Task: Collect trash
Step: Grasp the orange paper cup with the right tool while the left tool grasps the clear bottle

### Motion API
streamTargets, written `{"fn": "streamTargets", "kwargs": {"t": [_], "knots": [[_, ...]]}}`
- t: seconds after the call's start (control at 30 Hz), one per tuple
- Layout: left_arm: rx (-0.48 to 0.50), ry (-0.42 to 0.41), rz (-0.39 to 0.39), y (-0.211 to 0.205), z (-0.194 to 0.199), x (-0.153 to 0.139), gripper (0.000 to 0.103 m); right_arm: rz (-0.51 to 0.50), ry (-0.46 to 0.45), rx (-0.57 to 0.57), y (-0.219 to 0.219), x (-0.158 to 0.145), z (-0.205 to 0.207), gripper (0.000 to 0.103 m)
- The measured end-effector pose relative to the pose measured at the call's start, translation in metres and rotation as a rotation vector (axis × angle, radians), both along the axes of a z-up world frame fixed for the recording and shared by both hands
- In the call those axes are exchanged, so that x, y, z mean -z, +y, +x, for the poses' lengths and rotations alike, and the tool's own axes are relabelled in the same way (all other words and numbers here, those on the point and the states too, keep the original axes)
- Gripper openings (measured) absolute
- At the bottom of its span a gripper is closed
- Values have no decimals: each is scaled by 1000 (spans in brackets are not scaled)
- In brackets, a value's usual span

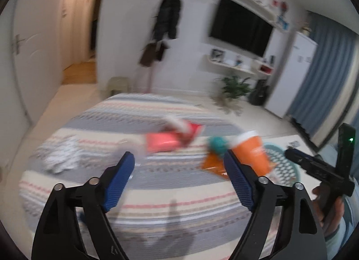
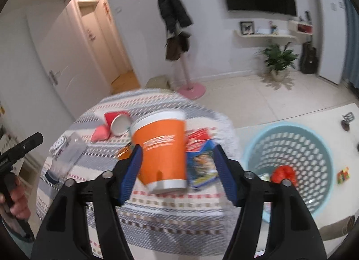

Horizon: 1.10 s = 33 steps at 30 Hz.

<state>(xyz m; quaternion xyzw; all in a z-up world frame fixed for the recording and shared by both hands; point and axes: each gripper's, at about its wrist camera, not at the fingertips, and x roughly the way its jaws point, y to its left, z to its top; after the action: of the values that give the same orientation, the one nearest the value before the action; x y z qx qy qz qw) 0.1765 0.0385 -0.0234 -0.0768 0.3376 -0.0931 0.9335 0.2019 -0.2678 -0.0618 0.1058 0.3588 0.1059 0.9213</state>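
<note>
Both the left gripper (image 1: 179,174) and right gripper (image 2: 177,168) hover with jaws released over the striped desk (image 2: 157,215), where the orange cup (image 2: 162,150) lies among litter, beside the blue basket (image 2: 314,148) placed to receive trash

Matt orange paper cup (image 2: 162,148) over striped woven cloth (image 2: 157,210).

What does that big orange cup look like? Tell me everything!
The orange cup looks like paper, with a white rim on top, a white band at the bottom and white writing across its side. It seems empty, though its inside is hidden. It leans, tilted, above the striped tablecloth, in front of a blue packet. It sits between the right gripper fingers, whose pads do not clearly press on it.
</note>
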Motion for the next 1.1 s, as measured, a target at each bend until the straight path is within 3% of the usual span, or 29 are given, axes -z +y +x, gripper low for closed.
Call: {"fn": "streamTargets", "kwargs": {"t": [0.13, 0.27, 0.5, 0.6, 0.77, 0.87, 1.1], "knots": [[-67, 44, 76, 37, 15, 19, 84, -30, 38, -25, 21, 14, 18, 72], [-61, 108, 113, 59, 32, 39, 84, -57, 63, -27, 31, 24, 31, 81], [-9, 195, 194, 54, 57, 67, 84, -60, 123, -38, 37, 41, 43, 82], [3, 216, 223, 48, 62, 74, 79, -65, 136, -46, 44, 46, 46, 82], [-17, 233, 266, 41, 61, 80, 63, -90, 149, -64, 54, 52, 47, 81], [-17, 222, 259, 40, 57, 76, 58, -117, 148, -72, 59, 54, 46, 71], [-8, 171, 238, 30, 41, 62, 56, -101, 115, -80, 59, 45, 37, 70]]}}
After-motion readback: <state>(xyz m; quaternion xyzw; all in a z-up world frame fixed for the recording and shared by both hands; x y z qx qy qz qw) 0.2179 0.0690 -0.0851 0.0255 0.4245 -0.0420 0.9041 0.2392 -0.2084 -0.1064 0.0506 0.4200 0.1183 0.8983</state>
